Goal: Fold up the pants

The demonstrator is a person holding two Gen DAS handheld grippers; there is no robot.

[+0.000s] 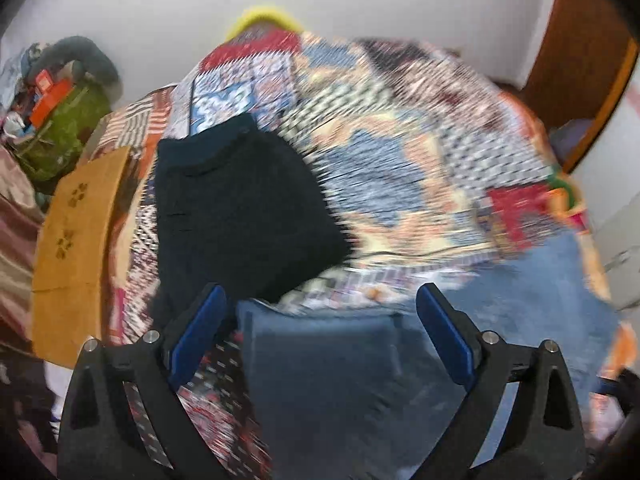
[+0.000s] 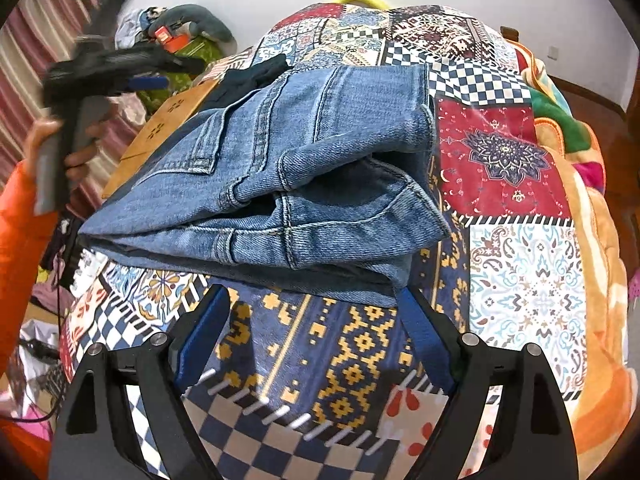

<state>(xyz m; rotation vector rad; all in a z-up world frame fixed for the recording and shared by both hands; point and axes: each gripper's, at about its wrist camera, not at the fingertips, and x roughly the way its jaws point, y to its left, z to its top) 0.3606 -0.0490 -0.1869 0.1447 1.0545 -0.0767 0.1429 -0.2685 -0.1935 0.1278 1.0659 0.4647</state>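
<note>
Folded blue jeans (image 2: 280, 176) lie in a thick stack on the patchwork bedspread (image 2: 520, 280). My right gripper (image 2: 312, 300) stands open just in front of the stack's near edge, its right fingertip next to the lower corner of the denim; nothing is between the pads. The right wrist view also shows my left gripper (image 2: 160, 76), raised at the far left in a hand with an orange sleeve (image 2: 24, 240). Its own view is blurred: the left gripper (image 1: 324, 304) is open above the jeans (image 1: 340, 380), and the pads do not press on the denim.
A folded black garment (image 1: 240, 208) lies on the bed beyond the jeans. A brown cardboard box (image 1: 76, 232) stands along the bed's left side, with a green bag and clutter (image 1: 64, 132) behind it. Orange and green blankets (image 2: 560, 136) are heaped on the right.
</note>
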